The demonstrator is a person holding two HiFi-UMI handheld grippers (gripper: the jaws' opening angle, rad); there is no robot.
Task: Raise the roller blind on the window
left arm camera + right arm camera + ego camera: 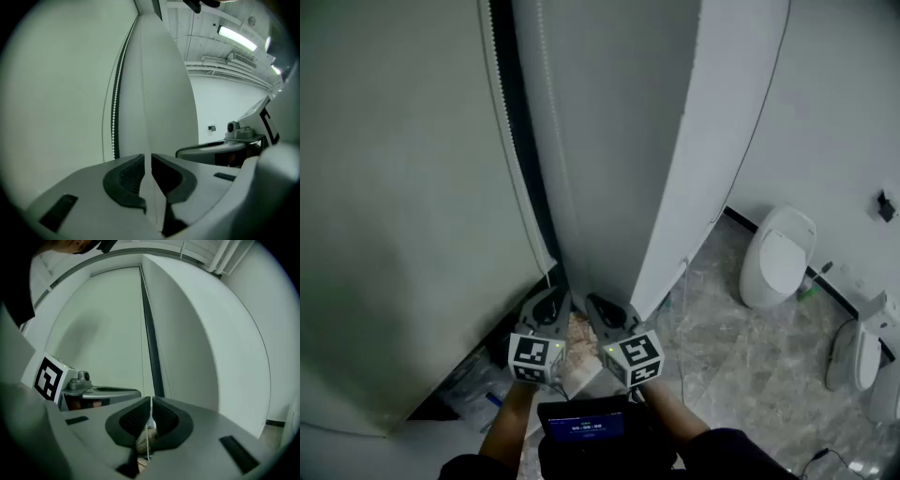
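Two blinds hang fully lowered side by side, the left blind (403, 187) and the right blind (619, 141), with a dark gap (520, 141) between them. They reach down to the level of the grippers. A thin bead cord (142, 93) hangs in front of the right blind, close to the gap, and both grippers are on it.

The left gripper (551, 302) and right gripper (605, 307) sit just beside each other low in the head view, both pointing at the foot of the blinds. In the right gripper view the fingers are pressed together on the cord, which runs straight down between the pads. In the left gripper view the fingers stand a narrow slit apart; the cord passes through the slit, which looks wider than the cord, so the pads do not appear to pinch it.

A second bead strand (115, 108) hangs along the edge of the gap. To the right, two toilets (778, 258) stand on the marbled floor (741, 356) against a white wall (844, 112).
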